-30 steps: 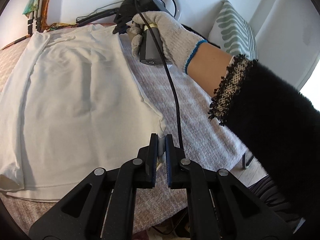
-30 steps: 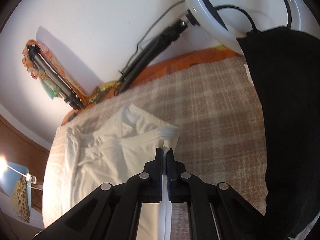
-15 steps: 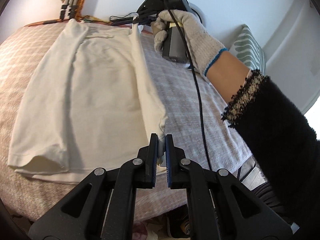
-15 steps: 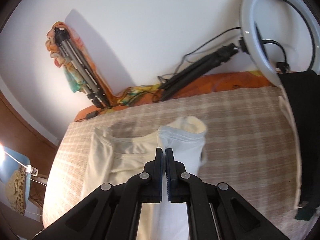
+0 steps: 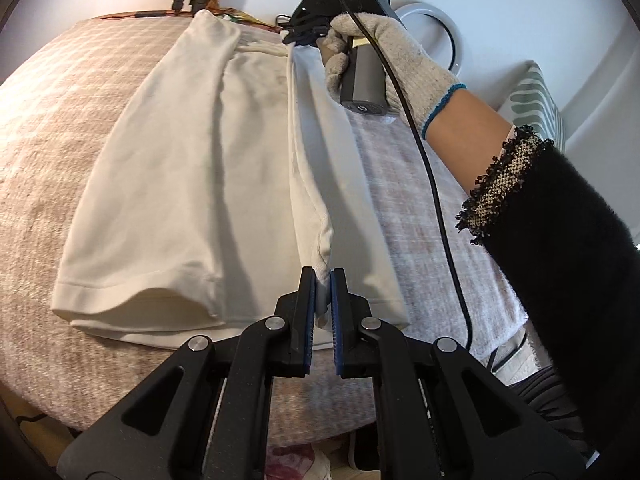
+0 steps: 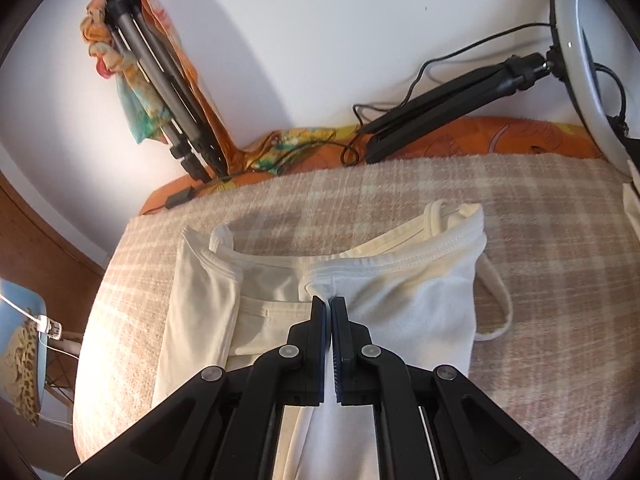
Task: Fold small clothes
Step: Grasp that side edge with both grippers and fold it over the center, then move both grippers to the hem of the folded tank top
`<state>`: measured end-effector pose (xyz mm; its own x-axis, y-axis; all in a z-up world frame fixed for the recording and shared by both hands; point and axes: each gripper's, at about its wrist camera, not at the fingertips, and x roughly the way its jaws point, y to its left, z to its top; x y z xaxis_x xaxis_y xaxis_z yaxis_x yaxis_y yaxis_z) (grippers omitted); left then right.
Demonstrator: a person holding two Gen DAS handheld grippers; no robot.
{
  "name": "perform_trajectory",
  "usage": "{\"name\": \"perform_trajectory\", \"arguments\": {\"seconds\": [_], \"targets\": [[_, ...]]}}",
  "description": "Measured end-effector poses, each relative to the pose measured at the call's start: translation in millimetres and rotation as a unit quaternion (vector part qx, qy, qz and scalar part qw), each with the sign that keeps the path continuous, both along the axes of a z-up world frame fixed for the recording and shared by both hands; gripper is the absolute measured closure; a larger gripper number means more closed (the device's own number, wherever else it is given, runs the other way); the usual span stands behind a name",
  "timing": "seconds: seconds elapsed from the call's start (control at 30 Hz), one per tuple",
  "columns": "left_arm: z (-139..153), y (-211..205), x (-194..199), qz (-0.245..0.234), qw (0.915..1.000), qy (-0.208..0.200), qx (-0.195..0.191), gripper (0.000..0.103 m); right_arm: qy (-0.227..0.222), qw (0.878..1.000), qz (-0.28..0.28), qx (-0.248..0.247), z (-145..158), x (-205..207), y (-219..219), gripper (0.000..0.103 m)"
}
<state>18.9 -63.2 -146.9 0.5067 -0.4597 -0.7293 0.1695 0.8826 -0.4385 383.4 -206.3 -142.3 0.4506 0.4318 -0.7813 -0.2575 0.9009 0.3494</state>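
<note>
A: Jaws first: the left gripper (image 5: 323,280) has its black fingers pinched onto the hem corner of the cream cotton shirt (image 5: 192,184), cloth showing between the blue pads.

B: And the right gripper (image 6: 330,308) is clamped on the same shirt at the ribbed neckline, its jaws nearly together with a thin strip of fabric between them.

A: Between the two grips a fold edge runs raised along the garment, from hem to collar. The rest lies flat on the beige checked blanket (image 5: 60,92).

B: In the left wrist view, the right hand (image 5: 384,48), in a knitted grey glove, grips its tool's handle at the collar end.

A: No containers here. Behind the blanket, a folded black tripod (image 6: 452,92) and a white ring light (image 6: 580,56) lean by the wall.
</note>
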Motion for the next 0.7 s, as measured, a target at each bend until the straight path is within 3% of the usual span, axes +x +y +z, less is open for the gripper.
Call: {"name": "perform_trajectory", "arguments": {"seconds": [0.13, 0.23, 0.27, 0.3, 0.37, 0.47, 0.7], "targets": [[-4, 4, 0, 0.007, 0.9999, 0.005, 0.007, 0.098, 0.006, 1.000, 0.002, -0.004, -7, 3, 5, 0.102], [-7, 5, 0, 0.006, 0.9998, 0.013, 0.010, 0.097, 0.010, 1.000, 0.009, -0.006, -11, 4, 8, 0.095], [-8, 4, -1, 0.004, 0.9998, 0.013, 0.011, 0.097, 0.010, 1.000, 0.012, -0.006, -11, 3, 9, 0.087], [-7, 3, -1, 0.003, 0.9998, 0.012, 0.014, 0.097, 0.009, 1.000, 0.015, -0.002, -10, 3, 9, 0.072], [-6, 1, -4, -0.003, 0.9997, 0.012, 0.020, 0.095, 0.006, 1.000, 0.017, 0.004, -3, -1, 6, 0.064], [1, 0, -10, -0.014, 0.9996, 0.002, 0.023, 0.089, -0.004, 1.000, 0.018, 0.014, 12, -11, -5, 0.064], [20, 13, -27, -0.026, 0.9990, -0.030, 0.020, 0.088, -0.023, 1.000, 0.016, 0.011, 44, -50, -44, 0.064]]}}
